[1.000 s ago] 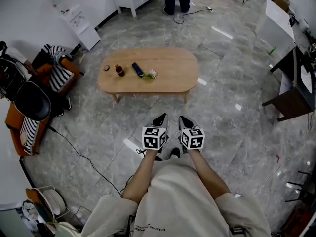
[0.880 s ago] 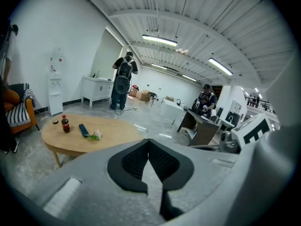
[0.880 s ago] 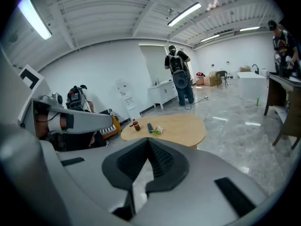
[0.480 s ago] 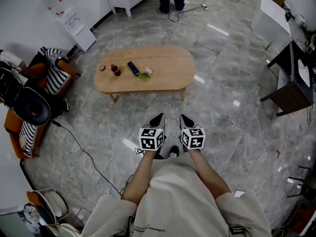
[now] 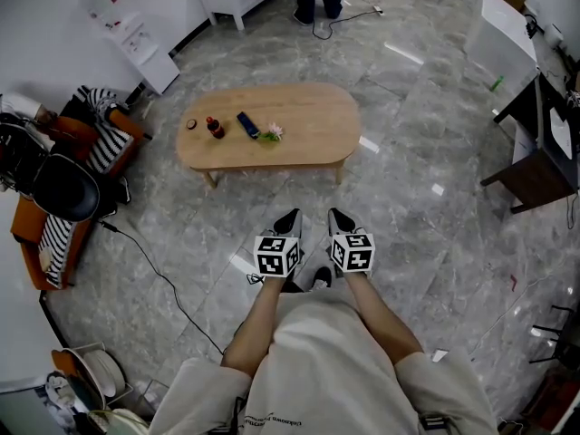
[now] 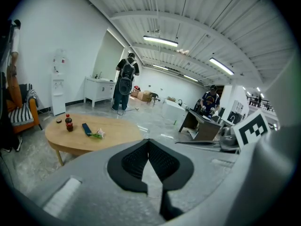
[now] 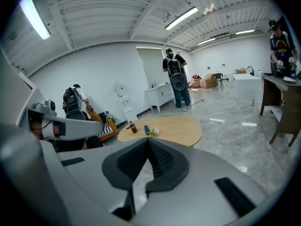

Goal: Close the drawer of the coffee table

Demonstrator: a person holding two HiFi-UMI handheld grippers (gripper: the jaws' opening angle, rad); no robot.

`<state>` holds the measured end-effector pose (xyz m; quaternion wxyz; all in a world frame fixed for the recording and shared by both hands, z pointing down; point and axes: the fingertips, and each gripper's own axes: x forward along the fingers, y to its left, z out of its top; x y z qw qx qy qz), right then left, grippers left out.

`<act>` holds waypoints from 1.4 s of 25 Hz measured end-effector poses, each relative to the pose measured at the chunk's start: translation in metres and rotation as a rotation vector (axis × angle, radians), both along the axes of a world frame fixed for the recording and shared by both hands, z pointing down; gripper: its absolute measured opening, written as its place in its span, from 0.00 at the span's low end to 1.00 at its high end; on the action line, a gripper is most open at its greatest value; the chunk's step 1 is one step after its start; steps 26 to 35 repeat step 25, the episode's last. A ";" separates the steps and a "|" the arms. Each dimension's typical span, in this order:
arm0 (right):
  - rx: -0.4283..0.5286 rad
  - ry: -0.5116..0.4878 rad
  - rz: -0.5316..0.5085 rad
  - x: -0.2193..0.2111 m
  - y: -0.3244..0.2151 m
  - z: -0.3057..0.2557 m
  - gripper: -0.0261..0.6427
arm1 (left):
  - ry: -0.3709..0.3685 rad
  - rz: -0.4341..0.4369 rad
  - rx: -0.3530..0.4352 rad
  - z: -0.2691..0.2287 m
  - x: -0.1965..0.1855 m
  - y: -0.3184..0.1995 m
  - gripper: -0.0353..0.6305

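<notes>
Faces the oval wooden bench point(image 5: 313, 125), well apart ahead on the grey floor point(image 5: 417, 198), carrying from the left a small dark bottle point(image 5: 216, 128), a dark flat bar point(image 5: 248, 125) and a flower sprig point(image 5: 271, 134). Cannot tell the drawer's state from any view. Holds the left gripper point(image 5: 292, 217) with jaws touching at the tips, nothing between; beside it the right gripper point(image 5: 337, 217), jaws likewise together and empty.

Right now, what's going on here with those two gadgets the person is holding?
A person stands back from the coffee table, holding a left gripper and a right gripper out in front. Both are shut and hold nothing. Neither touches the table, and no drawer can be seen from any view. A small bottle and a dark flat item sit on the tabletop.
</notes>
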<state>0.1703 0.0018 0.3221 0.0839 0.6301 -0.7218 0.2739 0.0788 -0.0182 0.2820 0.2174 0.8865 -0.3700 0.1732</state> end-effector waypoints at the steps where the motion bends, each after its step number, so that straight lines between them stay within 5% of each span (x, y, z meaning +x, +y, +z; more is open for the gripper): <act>1: 0.001 0.002 0.003 0.001 0.001 0.000 0.06 | 0.001 0.000 -0.002 0.000 0.000 0.000 0.07; 20: -0.015 0.042 0.009 0.013 0.014 0.003 0.06 | 0.025 0.020 -0.015 0.003 0.012 0.009 0.07; 35: -0.013 -0.030 0.002 0.010 0.017 0.009 0.06 | 0.036 -0.008 -0.020 0.006 0.005 0.007 0.07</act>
